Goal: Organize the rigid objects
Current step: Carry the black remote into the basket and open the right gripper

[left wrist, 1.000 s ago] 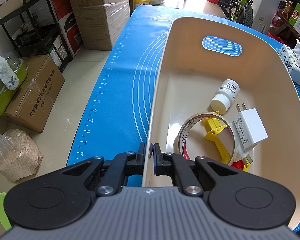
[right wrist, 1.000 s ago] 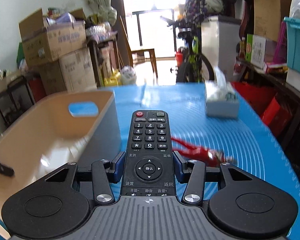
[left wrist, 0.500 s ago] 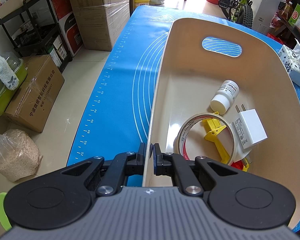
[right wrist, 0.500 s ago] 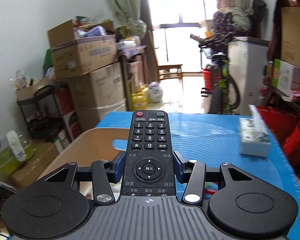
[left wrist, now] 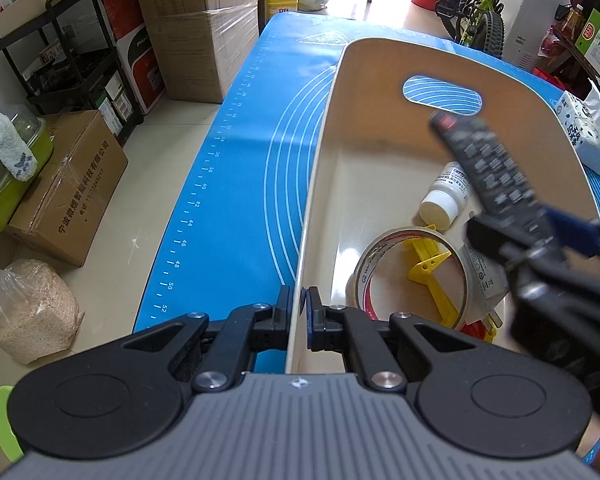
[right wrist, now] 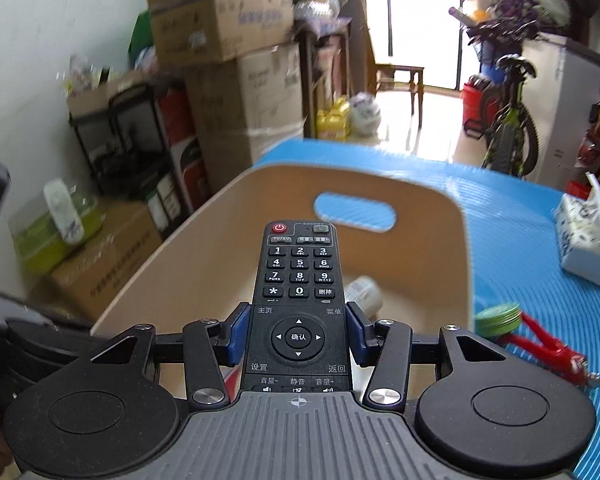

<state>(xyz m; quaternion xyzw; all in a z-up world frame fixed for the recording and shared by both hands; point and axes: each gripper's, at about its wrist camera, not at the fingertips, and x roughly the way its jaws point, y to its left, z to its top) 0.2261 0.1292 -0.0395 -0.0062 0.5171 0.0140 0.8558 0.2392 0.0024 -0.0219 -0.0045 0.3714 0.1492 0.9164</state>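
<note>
Black remote control, with its red power button pointing away, is clamped across its middle between the blue-padded fingers of the right hand-held gripper and is held above the open top of the cream plastic bin with an oval handle cut-out. In the left wrist view the remote is seen blurred, slanting over the right part of the bin. The left hand-held gripper is closed on the bin's near left wall, one finger outside and one inside. On the bin floor a white pill bottle is lying on its side, beside a roll of clear tape that rings a yellow plastic piece. The bin is standing on a blue ruled mat that covers the desk. On the mat to the right of the bin, a green round lid, a red-handled tool and a tissue pack are lying.
</note>
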